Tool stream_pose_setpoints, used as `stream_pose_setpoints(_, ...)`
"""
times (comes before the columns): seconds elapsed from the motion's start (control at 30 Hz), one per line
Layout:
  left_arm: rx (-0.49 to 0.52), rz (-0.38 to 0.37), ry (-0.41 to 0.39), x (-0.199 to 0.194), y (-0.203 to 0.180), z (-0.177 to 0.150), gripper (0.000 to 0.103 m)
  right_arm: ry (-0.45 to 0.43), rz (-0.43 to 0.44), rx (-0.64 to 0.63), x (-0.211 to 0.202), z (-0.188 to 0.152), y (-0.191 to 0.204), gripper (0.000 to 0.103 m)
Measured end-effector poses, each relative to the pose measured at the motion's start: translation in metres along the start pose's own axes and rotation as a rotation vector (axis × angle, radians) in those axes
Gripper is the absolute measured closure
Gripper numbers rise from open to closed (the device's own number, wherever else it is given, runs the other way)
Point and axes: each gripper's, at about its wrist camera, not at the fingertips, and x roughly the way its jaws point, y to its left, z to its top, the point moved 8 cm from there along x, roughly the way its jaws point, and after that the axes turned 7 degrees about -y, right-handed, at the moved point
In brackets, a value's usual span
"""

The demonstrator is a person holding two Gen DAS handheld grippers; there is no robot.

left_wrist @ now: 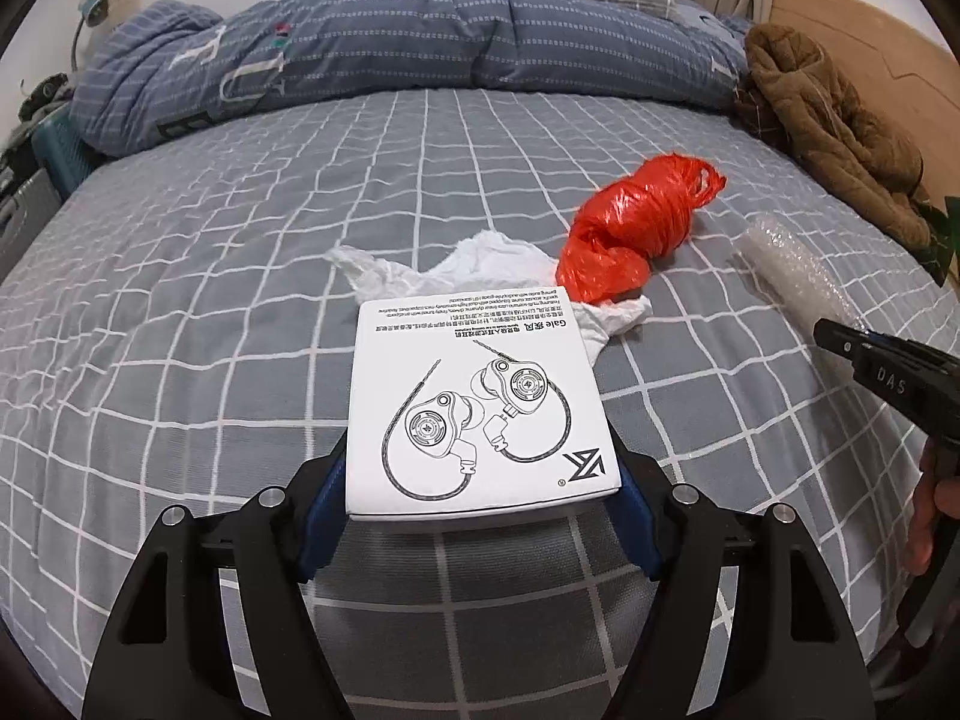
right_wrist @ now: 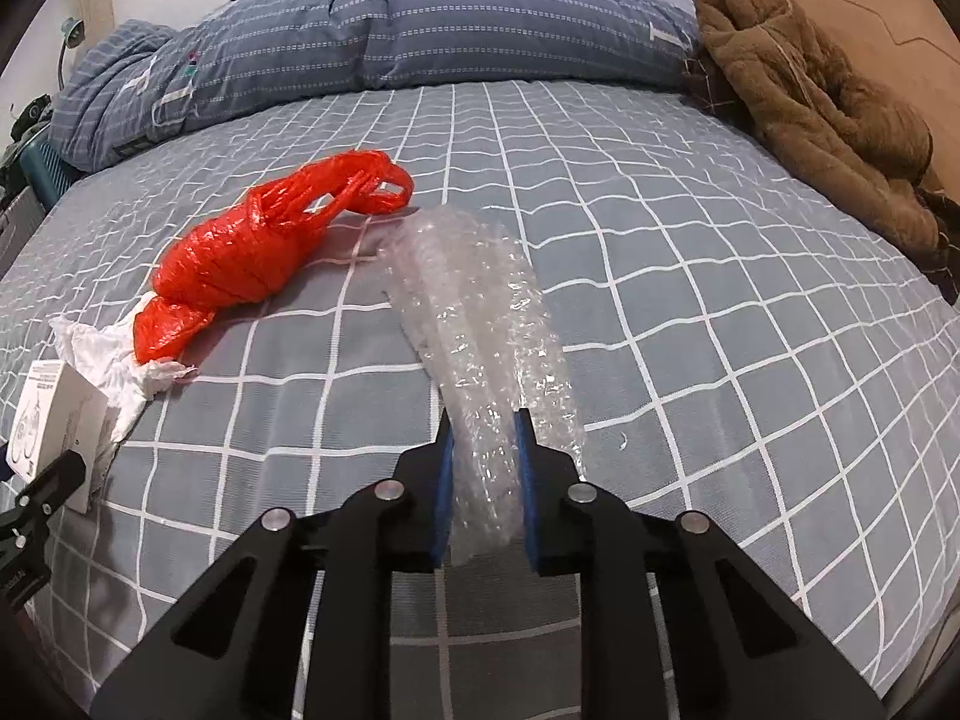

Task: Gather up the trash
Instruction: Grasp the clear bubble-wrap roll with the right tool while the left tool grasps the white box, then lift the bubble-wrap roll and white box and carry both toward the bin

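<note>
A: Left tongs (left_wrist: 483, 468) clamped on the white earphone box (left_wrist: 477, 402), blue pads (left_wrist: 324, 516) pressed against both near edges, jaws spread fairly wide around it. Box sitting flat on the grey checked bed (left_wrist: 210, 312), far end overlapping the crumpled white tissue (left_wrist: 480, 267).

B: Yep. Right tongs (right_wrist: 483, 468) squeezed nearly shut on the near end of the bubble wrap roll (right_wrist: 480, 312), plastic pinched between the blue pads (right_wrist: 445, 480). Rest of the roll stretched away toward the far side of the bed.

A: Red plastic bag (left_wrist: 636, 228) knotted up, lying between box and bubble wrap, near end resting on the tissue.

B: Same from the right wrist view: red bag just left of the roll, tissue and box further left near the edge.

A: Folded blue quilt (left_wrist: 360, 48) across the far end, brown fleece jacket (left_wrist: 840, 138) heaped at the far right by the wooden headboard (left_wrist: 888, 42).

B: Bit of a hand (left_wrist: 936, 516) visible at the right edge, gripping the right tool's handle.
</note>
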Motion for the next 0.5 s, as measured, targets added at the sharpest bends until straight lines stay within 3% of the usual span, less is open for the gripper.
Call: stream_pose_setpoints(0.5, 0.001, -0.001, -0.030, -0.026, 0.014, 0.006, 0.032, -0.072, -0.006, -0.015, -0.040, 0.010, 0.012, 0.086)
